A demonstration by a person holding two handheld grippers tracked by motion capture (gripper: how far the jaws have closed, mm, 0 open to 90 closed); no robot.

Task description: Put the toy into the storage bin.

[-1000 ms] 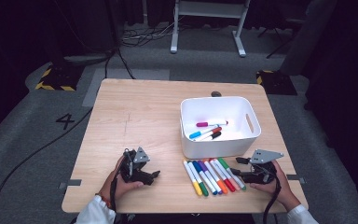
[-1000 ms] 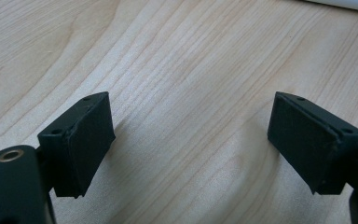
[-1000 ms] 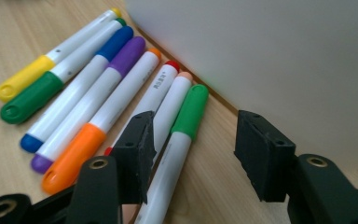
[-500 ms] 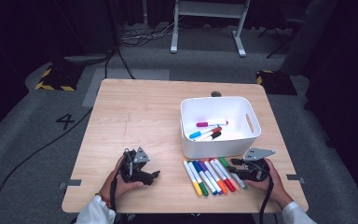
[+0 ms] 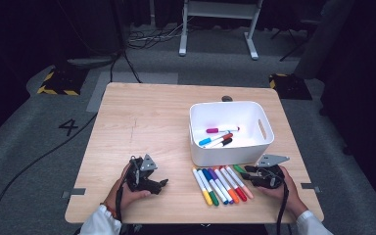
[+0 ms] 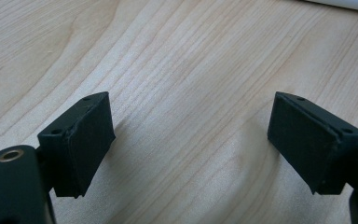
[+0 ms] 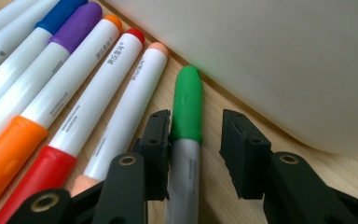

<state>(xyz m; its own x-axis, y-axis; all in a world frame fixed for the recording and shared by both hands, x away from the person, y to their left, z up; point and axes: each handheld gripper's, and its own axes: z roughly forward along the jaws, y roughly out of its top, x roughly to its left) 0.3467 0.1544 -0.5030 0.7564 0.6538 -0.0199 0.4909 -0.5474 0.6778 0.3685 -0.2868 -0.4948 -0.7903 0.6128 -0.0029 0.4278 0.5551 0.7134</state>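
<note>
A row of several coloured markers (image 5: 220, 183) lies on the wooden table (image 5: 152, 122) in front of a white bin (image 5: 230, 152). The rightmost one, a green-capped marker (image 7: 186, 107), lies beside the bin wall (image 7: 279, 60). My right gripper (image 7: 196, 126) straddles it and its jaws have just been closing. The left pad touches the cap, the right pad stands a little off it. In the high view this gripper (image 5: 247, 171) sits at the row's right end. My left gripper (image 6: 191, 126) rests open over bare wood, at the front left (image 5: 164, 183).
Inside the bin lie a pink marker (image 5: 222, 130), a blue one (image 5: 210, 140) and two darker ones. Beyond the far edge of the table stands a metal frame (image 5: 218, 29) on the grey floor, with cables beside it.
My right gripper has edged left up to the green marker and its jaws have narrowed around it. The left hand and its gripper have stayed put.
</note>
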